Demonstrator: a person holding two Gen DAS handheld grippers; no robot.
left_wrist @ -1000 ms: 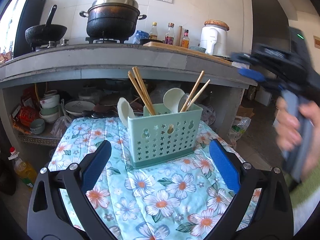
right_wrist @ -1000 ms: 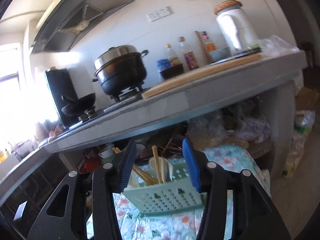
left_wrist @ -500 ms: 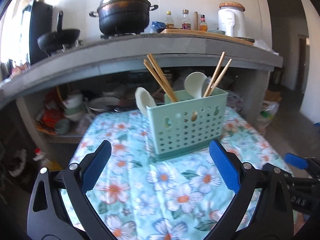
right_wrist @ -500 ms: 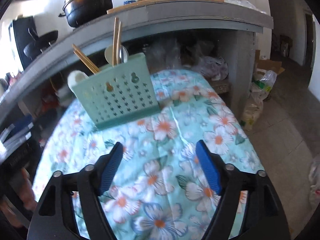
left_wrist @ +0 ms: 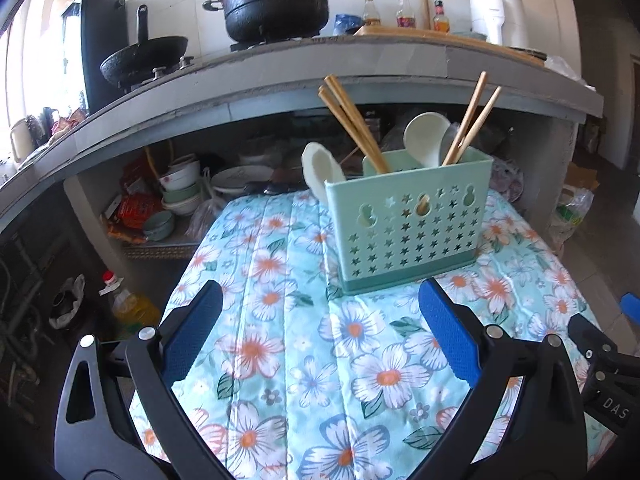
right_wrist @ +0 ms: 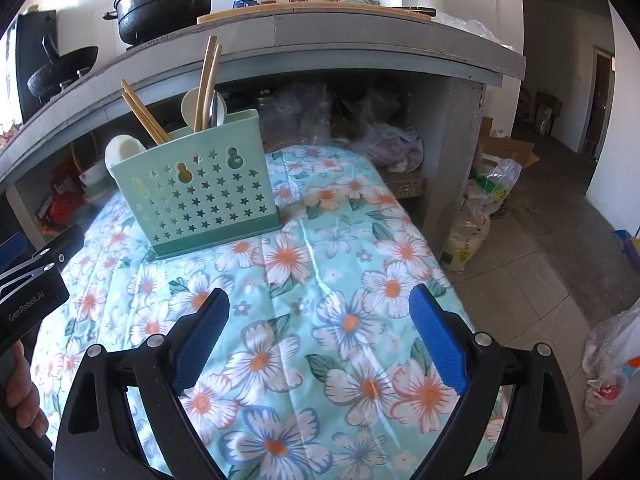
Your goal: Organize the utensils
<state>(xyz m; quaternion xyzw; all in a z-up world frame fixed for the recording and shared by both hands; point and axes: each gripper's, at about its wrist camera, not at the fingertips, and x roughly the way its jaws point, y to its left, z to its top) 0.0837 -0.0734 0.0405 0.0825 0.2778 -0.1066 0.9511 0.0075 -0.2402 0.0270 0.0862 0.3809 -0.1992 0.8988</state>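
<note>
Nearest, the left gripper (left_wrist: 320,328) and right gripper (right_wrist: 320,332) are held empty with jaws apart, short of the perforated mint-green plastic utensil caddy (left_wrist: 408,224). Inside it, wooden chopsticks (left_wrist: 352,124) and white spoons (left_wrist: 424,136) stand mixed; one piece should be pinched near its top and lifted straight.

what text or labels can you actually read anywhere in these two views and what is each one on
"GenRobot.AI": on the black body of the left gripper, seen from the right wrist view.
"DAS": on the black body of the right gripper, cut off at the left wrist view's edge.
Bottle labels on the counter and print on the rice bag: too small to read.
</note>
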